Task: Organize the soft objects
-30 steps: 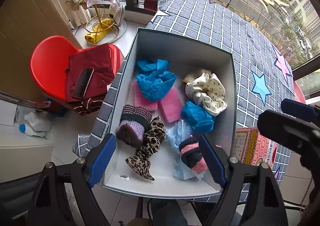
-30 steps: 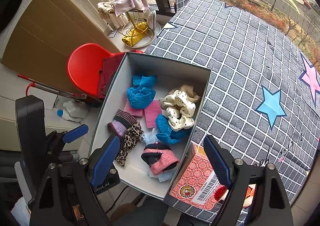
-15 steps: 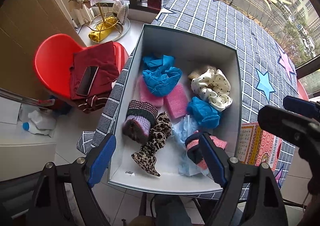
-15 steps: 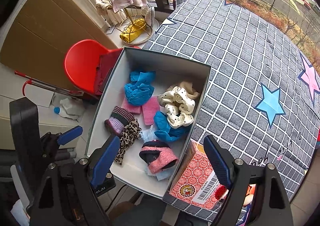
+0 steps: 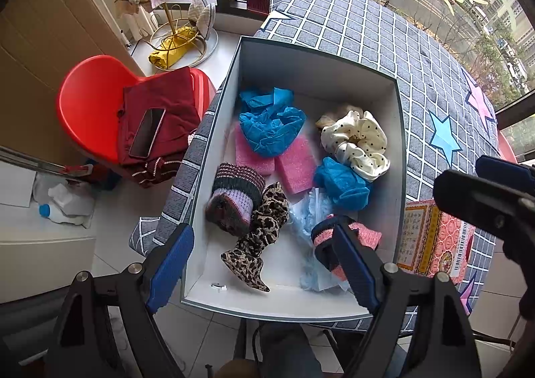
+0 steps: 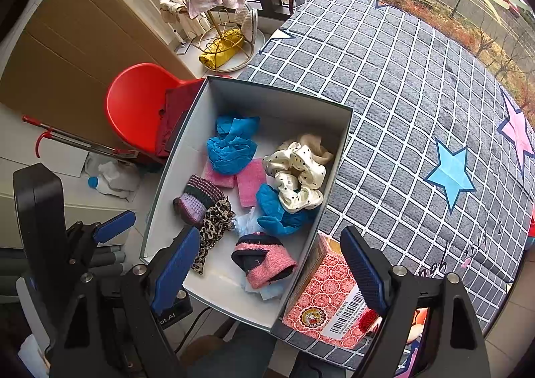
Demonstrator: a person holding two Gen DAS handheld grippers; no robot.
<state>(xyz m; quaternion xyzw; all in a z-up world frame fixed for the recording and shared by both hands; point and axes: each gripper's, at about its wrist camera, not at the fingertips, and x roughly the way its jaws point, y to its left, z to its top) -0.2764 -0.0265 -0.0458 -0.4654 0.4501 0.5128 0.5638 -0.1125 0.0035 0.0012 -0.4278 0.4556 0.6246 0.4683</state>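
- Left gripper [image 5: 264, 264]: jaws wide apart, empty, above the near end of the box [image 5: 399, 144].
- Right gripper [image 6: 271, 269]: jaws wide apart, empty, above the box's near right corner.
- The soft things lie loose inside the box, on the checked cloth [image 6: 401, 94].
- Pink-and-black knit piece [image 6: 264, 262]: at 6 o'clock in the box. Probably light and limp; pinch the thick folded cuff.
- Leopard-print cloth [image 5: 259, 237]: at 7 o'clock. Likely slippery; grip the bunched middle.
- Dotted scrunchie [image 5: 357, 144]: at 2 o'clock, touching a blue crumpled cloth [image 5: 344, 184]. Springy; pinch one fold.
- Pink foam pads [image 5: 294, 167]: centre. Compressible; grip an edge lightly.
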